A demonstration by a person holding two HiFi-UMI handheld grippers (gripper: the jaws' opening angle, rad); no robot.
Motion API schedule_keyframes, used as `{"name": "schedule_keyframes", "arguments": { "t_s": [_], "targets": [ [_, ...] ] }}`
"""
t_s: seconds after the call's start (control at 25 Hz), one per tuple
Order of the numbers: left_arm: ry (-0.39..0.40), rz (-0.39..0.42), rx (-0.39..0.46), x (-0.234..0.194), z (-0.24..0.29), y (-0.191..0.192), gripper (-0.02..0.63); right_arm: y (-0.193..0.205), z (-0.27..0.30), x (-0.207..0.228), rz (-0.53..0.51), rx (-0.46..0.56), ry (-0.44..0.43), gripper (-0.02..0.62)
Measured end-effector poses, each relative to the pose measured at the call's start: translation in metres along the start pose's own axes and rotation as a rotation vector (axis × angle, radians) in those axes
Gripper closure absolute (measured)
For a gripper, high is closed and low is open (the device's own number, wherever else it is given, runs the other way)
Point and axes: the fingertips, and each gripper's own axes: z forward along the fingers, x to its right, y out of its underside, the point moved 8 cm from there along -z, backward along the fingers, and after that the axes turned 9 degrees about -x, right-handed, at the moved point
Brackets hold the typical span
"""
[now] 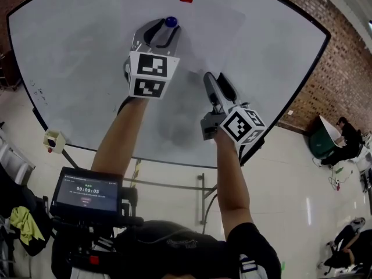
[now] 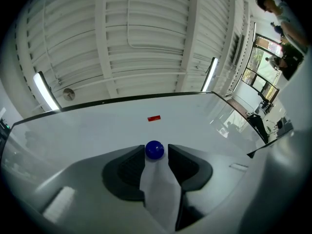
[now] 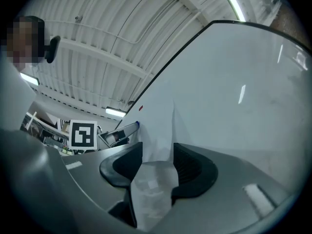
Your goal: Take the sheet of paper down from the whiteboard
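Observation:
The whiteboard [image 1: 70,51] fills the upper head view. On it hangs a white sheet of paper [image 1: 209,34], barely distinct from the board, under a round blue magnet [image 1: 170,21] and a small red magnet [image 1: 186,0]. My left gripper [image 1: 164,31] is open, and the blue magnet [image 2: 154,150] sits right at the gap between its fingertips with the red magnet [image 2: 154,118] above it. My right gripper [image 1: 217,85] is open lower on the sheet. In the right gripper view the paper [image 3: 158,126] runs up from the right gripper's [image 3: 157,156] gap, with nothing pinched.
A device with a lit screen [image 1: 87,192] hangs in front of the person at lower left. A small white and red object [image 1: 53,139] sits at the board's lower left corner. A brick wall [image 1: 343,68] stands on the right, with people [image 1: 349,135] on the floor beyond.

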Motion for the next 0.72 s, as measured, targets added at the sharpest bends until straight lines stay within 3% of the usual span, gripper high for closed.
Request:
{"name": "schedule_keyframes", "arguments": {
  "t_s": [0.16, 0.48, 0.72],
  "targets": [
    [-0.009, 0.002, -0.004, -0.001, 0.002, -0.002, 0.46, -0.003, 0.007, 0.002, 0.015, -0.003, -0.014, 0.418],
    [-0.017, -0.01, -0.032, -0.004, 0.007, 0.002, 0.483, 0.002, 0.019, 0.005, -0.004, -0.036, -0.008, 0.57],
    [-0.008, -0.012, -0.036, -0.003, 0.011, 0.005, 0.483, 0.004, 0.021, 0.012, 0.016, -0.03, -0.01, 0.58]
  ]
}}
